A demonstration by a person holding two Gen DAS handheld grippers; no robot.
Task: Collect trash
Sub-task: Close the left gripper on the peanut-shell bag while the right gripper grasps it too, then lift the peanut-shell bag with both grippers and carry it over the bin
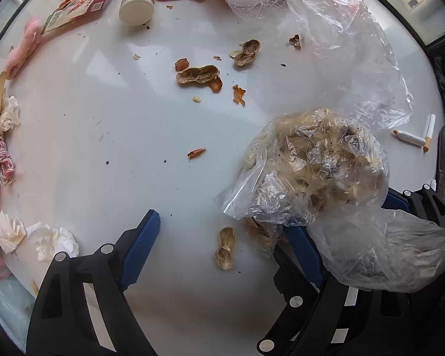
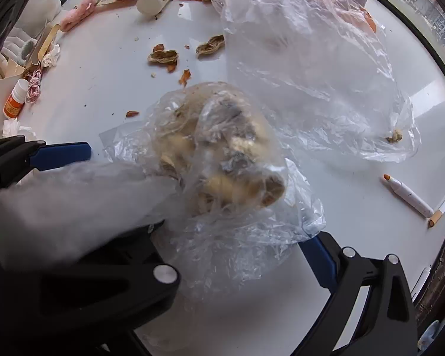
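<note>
While much of the peanut shell litter is already sitting inside the clear bag (image 1: 317,163) on the white table (image 1: 103,148), still leaving loose shells (image 1: 197,74), crumpled tissues (image 1: 52,238) and a cigarette butt (image 1: 428,135) uncollected. Spreading left gripper (image 1: 222,237) wide, gripping nothing. Reaching right gripper (image 2: 237,237) with jaws parted around the bag's plastic, not visibly clamping it.

Left gripper (image 1: 219,237) spread wide over table (image 1: 103,136). Shell bag (image 1: 308,166) seen at 3 o'clock, draped over its right finger. Loose shell (image 1: 225,247) lying between fingers. Bottle (image 1: 137,1) at 11 o'clock, tissues (image 1: 52,240) at 8.
</note>
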